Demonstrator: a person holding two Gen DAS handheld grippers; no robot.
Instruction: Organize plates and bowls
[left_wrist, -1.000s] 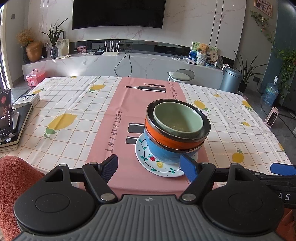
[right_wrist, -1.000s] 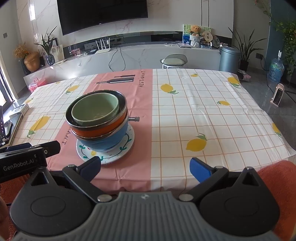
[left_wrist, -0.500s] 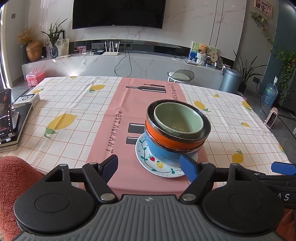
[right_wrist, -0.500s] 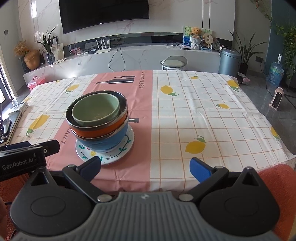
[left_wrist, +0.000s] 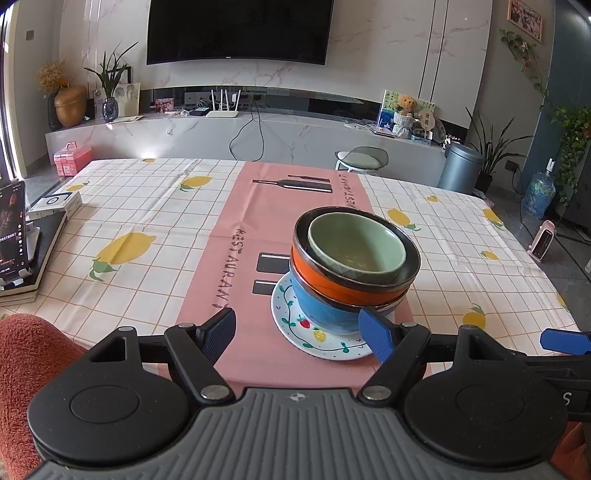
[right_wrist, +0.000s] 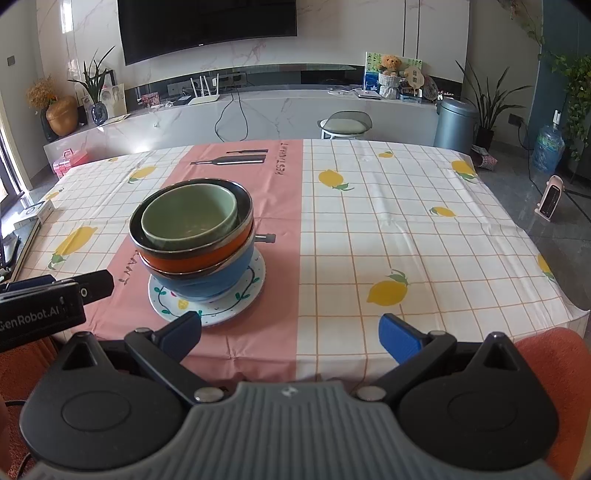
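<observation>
A stack stands on the pink strip of the tablecloth near the front edge. A white patterned plate (left_wrist: 314, 341) (right_wrist: 243, 299) is at the bottom, then a blue bowl (left_wrist: 321, 310) (right_wrist: 214, 280), an orange bowl with a metal rim (left_wrist: 332, 284) (right_wrist: 192, 258), and a green bowl (left_wrist: 354, 247) (right_wrist: 188, 214) on top. My left gripper (left_wrist: 301, 334) is open just short of the stack, to its left. My right gripper (right_wrist: 291, 332) is open with nothing between its fingers, in front of the stack and to its right.
A chequered lemon tablecloth (right_wrist: 406, 229) covers the table. A phone on a stand (left_wrist: 11, 229), a book and a small box (left_wrist: 55, 203) sit at the left edge. Red chair backs (left_wrist: 26, 362) (right_wrist: 550, 365) flank the front. A stool (right_wrist: 345, 123) stands beyond the far edge.
The right wrist view has shifted slightly, so the stack sits a little lower and closer. The stack and both open grippers are otherwise unchanged.
</observation>
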